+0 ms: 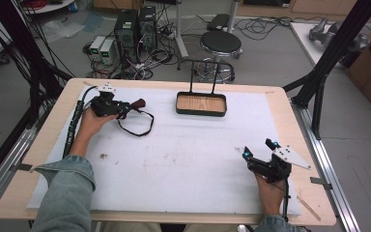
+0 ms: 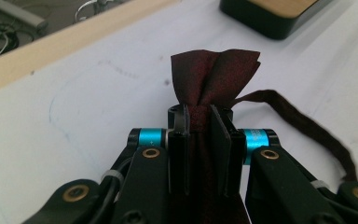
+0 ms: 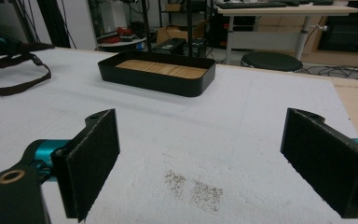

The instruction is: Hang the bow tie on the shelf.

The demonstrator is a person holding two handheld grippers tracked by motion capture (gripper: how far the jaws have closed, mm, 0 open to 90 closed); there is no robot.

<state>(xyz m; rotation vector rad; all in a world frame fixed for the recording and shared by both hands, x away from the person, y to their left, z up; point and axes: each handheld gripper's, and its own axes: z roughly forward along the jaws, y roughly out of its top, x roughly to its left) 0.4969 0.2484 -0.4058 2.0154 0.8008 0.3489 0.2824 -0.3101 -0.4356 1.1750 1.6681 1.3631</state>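
Right gripper view looks out between its own two jaws, spread wide with nothing between them, above the white mat [image 3: 242, 140] and a small dark smudge [image 3: 193, 189] on it; in the high view the right gripper [image 1: 257, 150] rests near the table's near right corner, well apart from the work. Farther off and to the left, the left gripper [image 1: 127, 108] is clamped on the dark red fabric piece [image 2: 214, 79]: the left gripper view shows the cloth bunched between the closed pads with a folded tuft sticking out past the tips, and its thin dark strap [image 1: 137, 126] looping loose on the mat beside it. Beyond both, at the far middle of the mat, sits the black tray [image 1: 201, 112] with a wooden floor and an upright wire handle. The likely step is carrying the cloth to that tray. To do it well, the grip should hold steady on the bunched part, the lift should be high enough that the trailing strap clears the tray's wall, and the idle gripper could guide the strap in.
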